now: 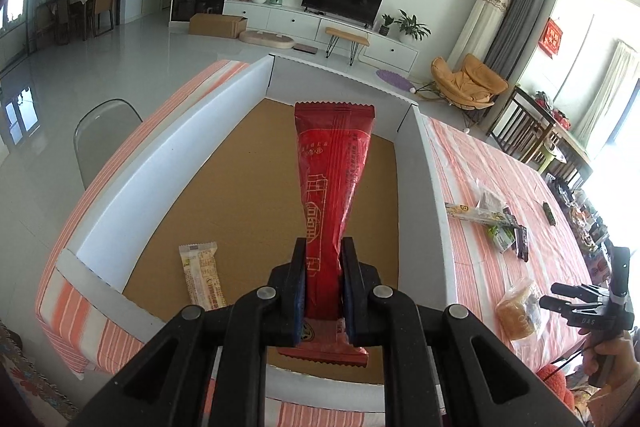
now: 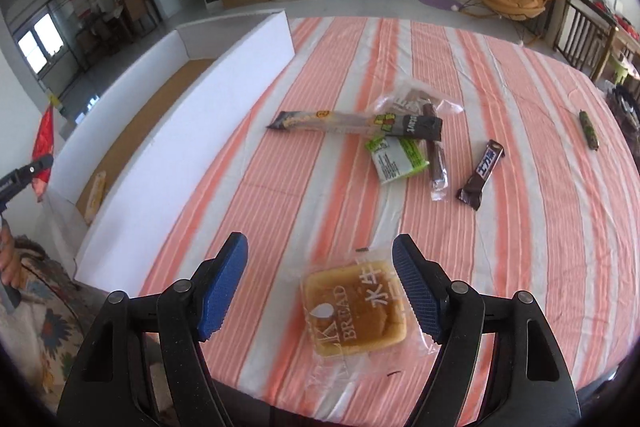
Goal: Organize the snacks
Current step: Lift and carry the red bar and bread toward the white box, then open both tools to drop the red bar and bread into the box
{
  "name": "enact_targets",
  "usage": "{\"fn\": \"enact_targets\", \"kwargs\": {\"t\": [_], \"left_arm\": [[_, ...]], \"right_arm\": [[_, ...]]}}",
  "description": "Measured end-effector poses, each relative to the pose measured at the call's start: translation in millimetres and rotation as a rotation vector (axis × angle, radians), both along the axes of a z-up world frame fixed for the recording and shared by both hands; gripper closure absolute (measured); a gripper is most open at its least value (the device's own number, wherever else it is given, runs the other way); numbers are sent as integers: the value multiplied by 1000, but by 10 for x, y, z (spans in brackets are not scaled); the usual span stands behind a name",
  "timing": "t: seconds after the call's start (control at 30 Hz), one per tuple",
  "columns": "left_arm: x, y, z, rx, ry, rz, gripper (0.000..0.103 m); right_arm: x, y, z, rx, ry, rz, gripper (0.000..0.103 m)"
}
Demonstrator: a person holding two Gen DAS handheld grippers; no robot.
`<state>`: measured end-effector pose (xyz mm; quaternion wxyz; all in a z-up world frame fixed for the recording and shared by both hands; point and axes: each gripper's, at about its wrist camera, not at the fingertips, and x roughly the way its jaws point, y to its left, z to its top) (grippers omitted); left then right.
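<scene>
left wrist: crinkly red foil packet [image 1: 334,187]

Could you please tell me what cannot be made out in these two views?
- Left wrist view: the red packet's lower print, covered by the left gripper's fingers.
- Right wrist view: the box floor, mostly hidden behind its near wall.
- Right wrist view: lettering on the piled snacks, blurred and overlapping.

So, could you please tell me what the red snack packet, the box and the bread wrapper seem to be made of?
Red snack packet: probably glossy plastic film, with crimped serrated ends.
Box: white walls look like matte foam board or card; its floor looks like brown cork or cardboard.
Bread wrapper: clear, shiny plastic, creased, bread visible through it.
</scene>
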<state>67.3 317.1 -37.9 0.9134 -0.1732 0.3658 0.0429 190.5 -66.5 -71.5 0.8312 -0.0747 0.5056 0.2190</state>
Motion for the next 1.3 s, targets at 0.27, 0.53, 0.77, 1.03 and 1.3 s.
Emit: {"fn": "enact_targets", "kwargs": {"t": [0.27, 0.53, 0.77, 1.03, 1.3], "left_arm": [[117, -184, 30, 6, 19, -44, 89], [105, -182, -55, 28, 45, -27, 89], [181, -112, -55, 43, 52, 2, 89], [243, 233, -221, 227, 176, 178, 20], [175, 60, -43, 313, 23, 128, 19]], "right_arm": [[-44, 128, -685, -227, 34, 124, 20], [-1, -315, -464, 34, 84, -69, 30], [-83, 838, 662, 276, -13, 155, 30], [427, 2138, 879, 397, 25, 139, 25], [327, 1596, 745, 357, -54, 83, 24]]}}
